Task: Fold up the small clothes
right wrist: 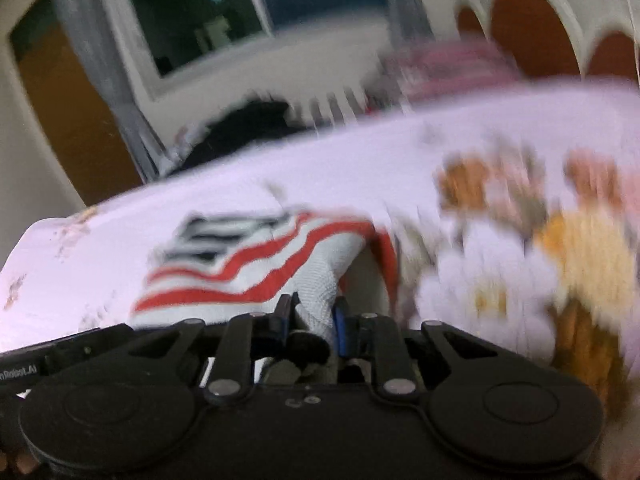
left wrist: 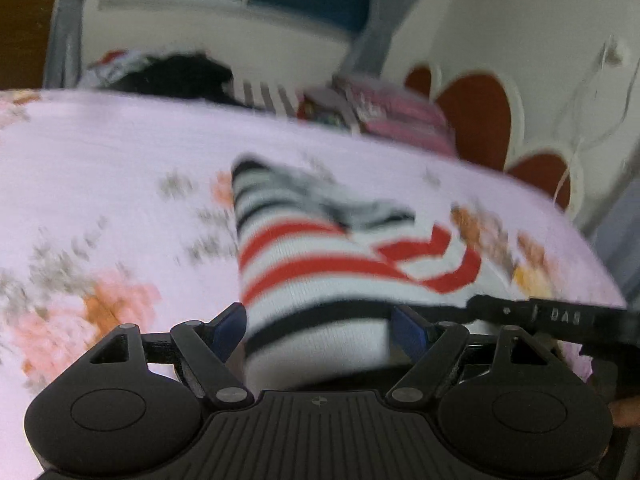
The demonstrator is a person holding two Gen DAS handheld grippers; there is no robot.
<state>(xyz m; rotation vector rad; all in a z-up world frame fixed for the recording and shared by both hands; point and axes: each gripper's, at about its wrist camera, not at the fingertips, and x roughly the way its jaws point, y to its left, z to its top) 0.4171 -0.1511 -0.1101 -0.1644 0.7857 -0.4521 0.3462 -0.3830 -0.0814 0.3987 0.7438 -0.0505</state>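
Observation:
A small white garment [left wrist: 320,264] with red and black stripes lies crumpled on a pink floral bedsheet [left wrist: 100,160]. My left gripper [left wrist: 319,326] stands open, and the near end of the garment lies between its blue pads, which do not clearly press on it. In the right wrist view the same garment [right wrist: 256,276] stretches away to the left over the sheet [right wrist: 360,168]. My right gripper [right wrist: 312,316] is shut on a bunched white fold of it. A black part of the other gripper [left wrist: 560,316] reaches in at the right edge. Both views are blurred.
A dark heap of clothes [left wrist: 172,76] and a pink striped bundle [left wrist: 400,116] lie at the far edge of the bed. Behind stands a white headboard with red-brown panels [left wrist: 476,112], a white cable [left wrist: 592,100] and a window [right wrist: 192,20].

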